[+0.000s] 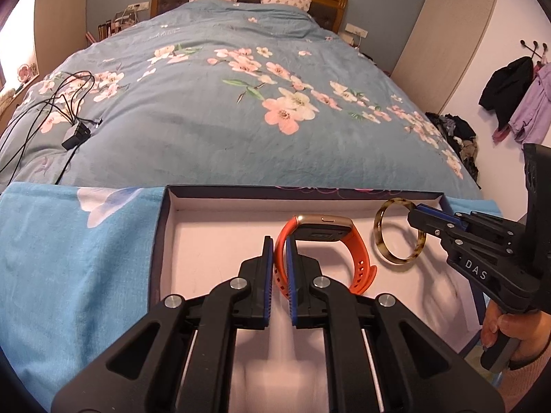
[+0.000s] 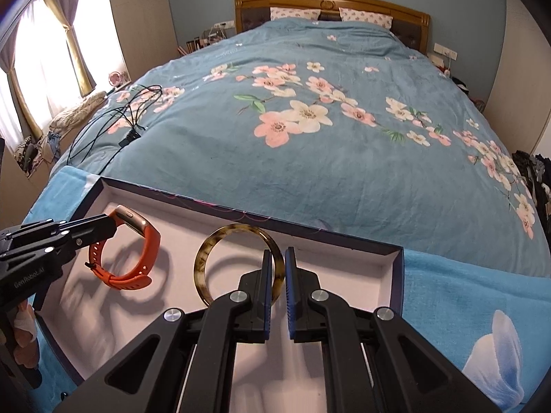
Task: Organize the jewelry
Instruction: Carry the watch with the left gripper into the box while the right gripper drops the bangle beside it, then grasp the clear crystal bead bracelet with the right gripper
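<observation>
An open box with a white inside [image 1: 220, 241] [image 2: 361, 275] lies on a light blue cloth at the foot of the bed. My left gripper [image 1: 279, 244] [image 2: 110, 223] is shut on the strap of an orange smartwatch [image 1: 358, 258] [image 2: 151, 241], held just above the box floor on the left. My right gripper [image 2: 276, 258] [image 1: 415, 215] is shut on the rim of a tortoiseshell bangle [image 2: 203, 258] [image 1: 378, 234], held upright over the box to the right of the watch.
The bed has a blue floral duvet [image 1: 241, 103] [image 2: 344, 137]. Black cables with an adapter [image 1: 74, 137] [image 2: 129, 137] lie on its left. The light blue cloth [image 1: 69, 258] [image 2: 465, 292] spreads either side of the box. Clothes hang at the right [image 1: 516, 96].
</observation>
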Motion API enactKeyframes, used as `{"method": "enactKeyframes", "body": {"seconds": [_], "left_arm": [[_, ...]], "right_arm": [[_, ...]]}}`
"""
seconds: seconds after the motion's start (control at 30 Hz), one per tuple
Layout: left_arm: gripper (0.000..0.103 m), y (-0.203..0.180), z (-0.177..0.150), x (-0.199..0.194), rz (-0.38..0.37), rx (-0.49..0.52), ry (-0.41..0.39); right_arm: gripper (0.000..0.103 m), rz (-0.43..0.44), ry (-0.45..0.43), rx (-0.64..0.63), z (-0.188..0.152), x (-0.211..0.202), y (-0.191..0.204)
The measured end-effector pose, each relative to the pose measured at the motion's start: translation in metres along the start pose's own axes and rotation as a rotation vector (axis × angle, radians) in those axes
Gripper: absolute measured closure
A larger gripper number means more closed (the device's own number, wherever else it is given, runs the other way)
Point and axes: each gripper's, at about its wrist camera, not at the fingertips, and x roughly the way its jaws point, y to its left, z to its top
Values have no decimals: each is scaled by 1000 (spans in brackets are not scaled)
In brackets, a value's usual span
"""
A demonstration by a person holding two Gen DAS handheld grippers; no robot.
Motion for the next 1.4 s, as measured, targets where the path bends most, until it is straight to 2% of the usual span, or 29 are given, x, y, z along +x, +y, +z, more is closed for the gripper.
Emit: {"method": "enactKeyframes", "body": {"seconds": [0.27,0.37,0.43,0.5,0.63,0.7,0.8,0.9,1.1,1.2,1.33,1.4], "left_arm": [[95,6,8,22,-3,-28,52],[93,10,11,27,-29,-56,72],[85,13,11,25,-40,-73,68],[76,14,9,14,-51,-73,30],[65,7,-3,-24,-55,-20,-72],[59,2,-12,-50,-59,25,-132],[57,-3,-30,-82,-62,81,-183],[57,-9,-56,-109,-65,137,-215],[55,-13,-110,-139,-68,206,-219],[54,-11,-134,-146,-107,203,-204],[53,-12,-161,-152,-110,194,-192],[53,-11,-171,-153,-118,189,-182]], "right_arm": [[97,2,37,29,4,12,-3],[96,-9,33,34,5,12,-3],[92,-26,0,39,4,4,-4],[81,-25,-52,35,1,-13,-4],[76,57,-157,-3,-15,-60,2],[64,82,-213,-41,-28,-84,8],[64,116,-248,-104,-53,-110,18],[64,157,-236,-128,-82,-122,22],[64,187,-185,-120,-131,-130,25],[64,141,-182,-135,-154,-136,28],[65,154,-159,-127,-174,-141,30],[69,160,-142,-125,-183,-140,31]]}}
